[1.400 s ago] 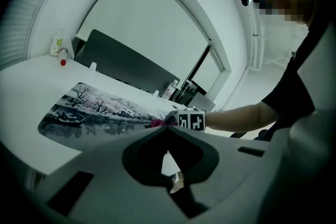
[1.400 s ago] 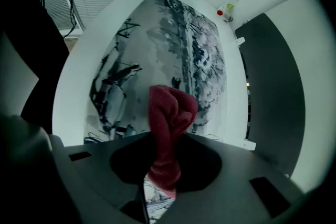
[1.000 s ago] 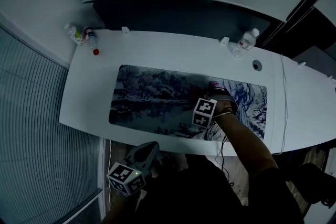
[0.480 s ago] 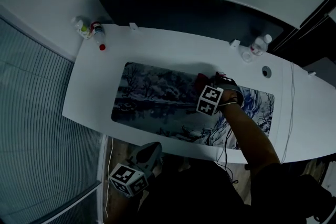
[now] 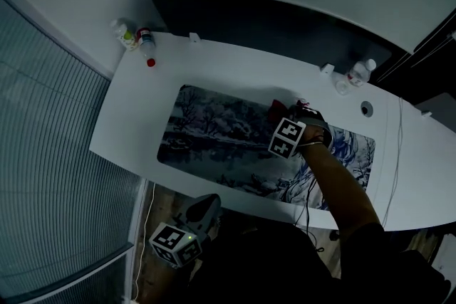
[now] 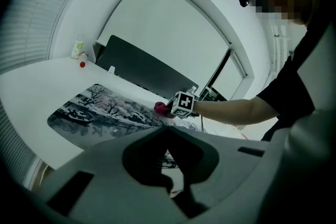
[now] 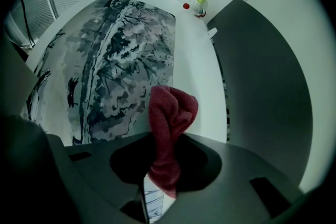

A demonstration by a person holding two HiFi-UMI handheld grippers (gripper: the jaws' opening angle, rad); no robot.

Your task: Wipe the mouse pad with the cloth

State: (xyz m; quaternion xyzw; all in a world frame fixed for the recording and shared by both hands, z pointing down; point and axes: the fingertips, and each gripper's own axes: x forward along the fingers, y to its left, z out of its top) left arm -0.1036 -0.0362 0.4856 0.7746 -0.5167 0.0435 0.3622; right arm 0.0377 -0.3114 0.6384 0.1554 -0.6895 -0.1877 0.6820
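- White curved desk (image 5: 235, 67), with slatted blinds at its left and a dark panel along its far side.
- Mouse pad (image 5: 214, 132), long and printed with wintry trees, lying flat along the desk's near half; seen lengthwise in the right gripper view (image 7: 121, 55) and at a low angle in the left gripper view (image 6: 100, 110).
- Right gripper (image 5: 288, 114), at the end of a bare forearm reaching over the pad's right part; jaws clamped on the cloth (image 7: 168, 128).
- Left gripper (image 5: 206, 204), held off the desk below its near edge and pointed across the pad; jaws drawn close together, with nothing between them.
- Cloth, red and bunched (image 5: 276, 109), rising out of the right jaws, its free end at the pad's far edge, right of the middle, just beside bare desk; visible as a red lump ahead of the marker cube in the left gripper view (image 6: 160, 108).
- Water bottle (image 5: 360, 72) at the far right edge, near a round cable hole (image 5: 367, 108).
- Two small bottles (image 5: 135, 39) at the far left corner, with a red cap (image 5: 150, 62) just beside them.
- Thin cable (image 5: 394, 153) crossing the desk's right end.
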